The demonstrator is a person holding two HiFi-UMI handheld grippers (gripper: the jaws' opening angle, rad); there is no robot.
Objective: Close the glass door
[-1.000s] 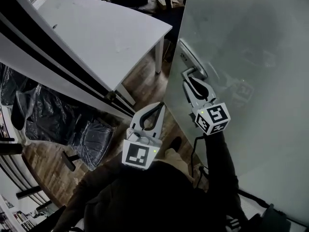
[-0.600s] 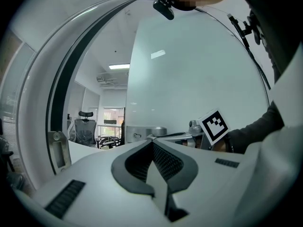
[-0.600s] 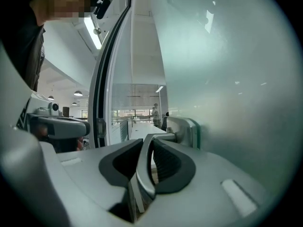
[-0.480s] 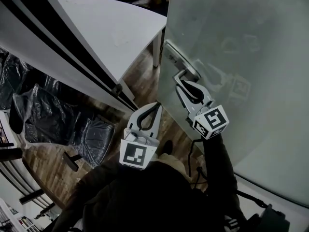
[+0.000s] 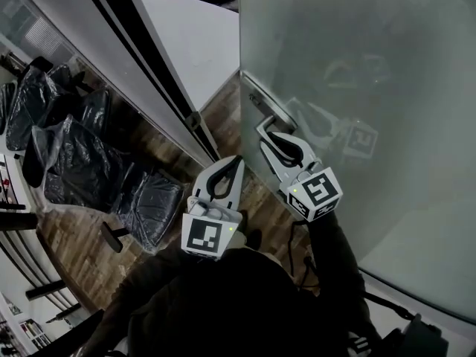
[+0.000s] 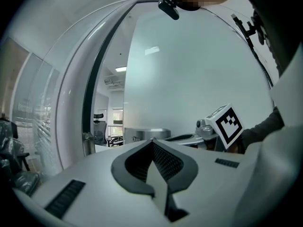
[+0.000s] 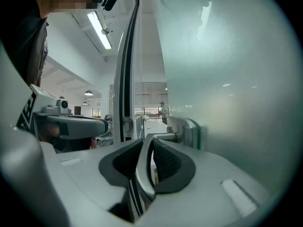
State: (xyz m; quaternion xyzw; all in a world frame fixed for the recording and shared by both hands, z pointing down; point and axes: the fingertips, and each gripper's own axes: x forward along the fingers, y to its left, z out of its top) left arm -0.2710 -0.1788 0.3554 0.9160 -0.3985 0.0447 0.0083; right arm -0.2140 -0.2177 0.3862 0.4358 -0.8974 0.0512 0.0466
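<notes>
Jaws of right gripper [image 5: 270, 132] clamp door handle [image 7: 161, 137], level; left gripper [image 5: 235, 161] closed, empty.

Frosted matt glass door [image 5: 372, 88], smooth satin metal handle [image 7: 144, 160], wood-grain floor [image 5: 221, 108]

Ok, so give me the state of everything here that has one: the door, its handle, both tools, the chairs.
glass door: ajar, with a gap to the door frame
door handle: clamped between the right tool's jaws
right tool: shut on the door handle
left tool: shut, holding nothing
chairs: wrapped in plastic covers
ceiling light: on
</notes>
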